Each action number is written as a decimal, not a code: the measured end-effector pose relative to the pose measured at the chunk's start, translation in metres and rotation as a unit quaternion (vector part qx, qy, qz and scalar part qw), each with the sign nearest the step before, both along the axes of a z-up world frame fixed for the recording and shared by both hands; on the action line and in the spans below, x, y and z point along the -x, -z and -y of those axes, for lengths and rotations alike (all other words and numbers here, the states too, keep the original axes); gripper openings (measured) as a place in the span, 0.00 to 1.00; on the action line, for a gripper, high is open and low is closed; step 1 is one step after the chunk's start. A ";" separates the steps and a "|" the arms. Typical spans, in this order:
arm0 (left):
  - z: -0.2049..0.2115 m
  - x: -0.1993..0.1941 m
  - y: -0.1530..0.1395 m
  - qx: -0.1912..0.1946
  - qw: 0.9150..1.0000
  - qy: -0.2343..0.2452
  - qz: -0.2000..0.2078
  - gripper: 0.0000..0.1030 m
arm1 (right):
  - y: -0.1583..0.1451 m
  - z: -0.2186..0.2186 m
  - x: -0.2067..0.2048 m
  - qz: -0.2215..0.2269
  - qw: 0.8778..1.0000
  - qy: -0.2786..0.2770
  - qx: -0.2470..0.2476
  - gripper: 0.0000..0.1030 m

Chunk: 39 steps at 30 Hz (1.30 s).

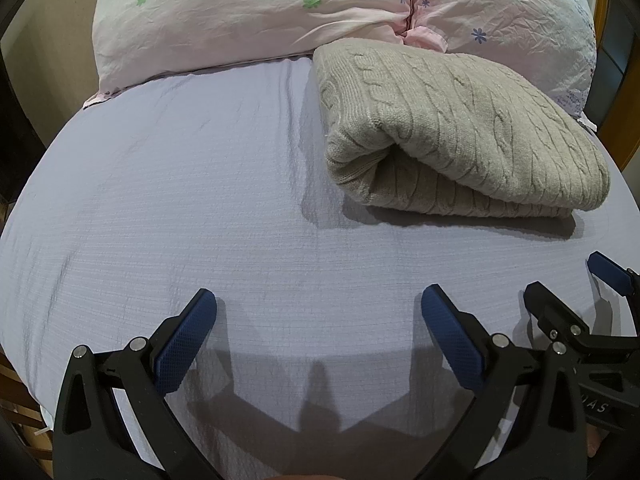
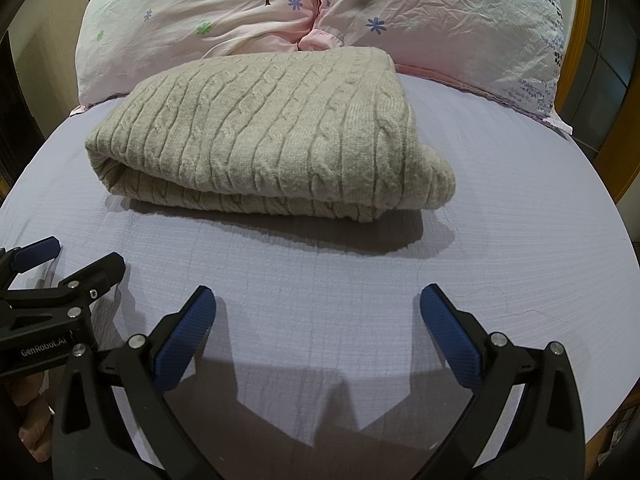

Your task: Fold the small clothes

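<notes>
A beige cable-knit sweater (image 1: 452, 128) lies folded into a thick rectangle on the lavender bed sheet (image 1: 180, 200), close to the pillows. It fills the middle of the right wrist view (image 2: 264, 136). My left gripper (image 1: 318, 304) is open and empty, over bare sheet to the near left of the sweater. My right gripper (image 2: 318, 304) is open and empty, over bare sheet in front of the sweater. Each gripper shows at the edge of the other's view: the right one (image 1: 568, 280) and the left one (image 2: 84, 256).
Two pink flowered pillows (image 1: 248, 16) (image 2: 448, 12) lie behind the sweater at the head of the bed. A wooden bed frame (image 2: 580, 32) and a dark window stand at the right. The bed's edges curve away at left and right.
</notes>
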<state>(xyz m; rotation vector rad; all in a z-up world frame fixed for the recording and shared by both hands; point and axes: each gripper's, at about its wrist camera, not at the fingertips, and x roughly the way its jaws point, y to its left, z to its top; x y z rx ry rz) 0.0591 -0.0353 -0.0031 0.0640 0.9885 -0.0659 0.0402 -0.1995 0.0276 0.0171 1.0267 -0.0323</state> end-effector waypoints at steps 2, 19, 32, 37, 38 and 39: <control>0.000 0.000 0.000 0.000 1.000 0.000 0.000 0.99 | 0.000 0.000 0.000 0.000 1.000 0.000 0.000 0.98; 0.000 -0.001 0.000 0.000 1.000 0.001 0.000 0.99 | -0.001 -0.001 0.000 0.000 1.000 0.001 0.000 0.98; -0.001 0.000 0.000 0.000 1.000 -0.001 -0.001 0.99 | 0.000 0.000 0.000 0.000 1.000 0.001 0.000 0.98; 0.000 0.001 0.002 -0.001 1.000 -0.001 -0.004 0.99 | 0.000 0.000 0.001 0.000 1.000 0.001 0.000 0.98; -0.001 0.000 0.002 -0.001 1.000 0.000 -0.004 0.99 | 0.000 0.000 0.001 0.000 1.000 0.001 0.000 0.98; -0.001 0.002 0.002 -0.001 1.000 0.001 -0.002 0.99 | 0.000 0.000 0.001 0.000 1.000 0.001 0.000 0.98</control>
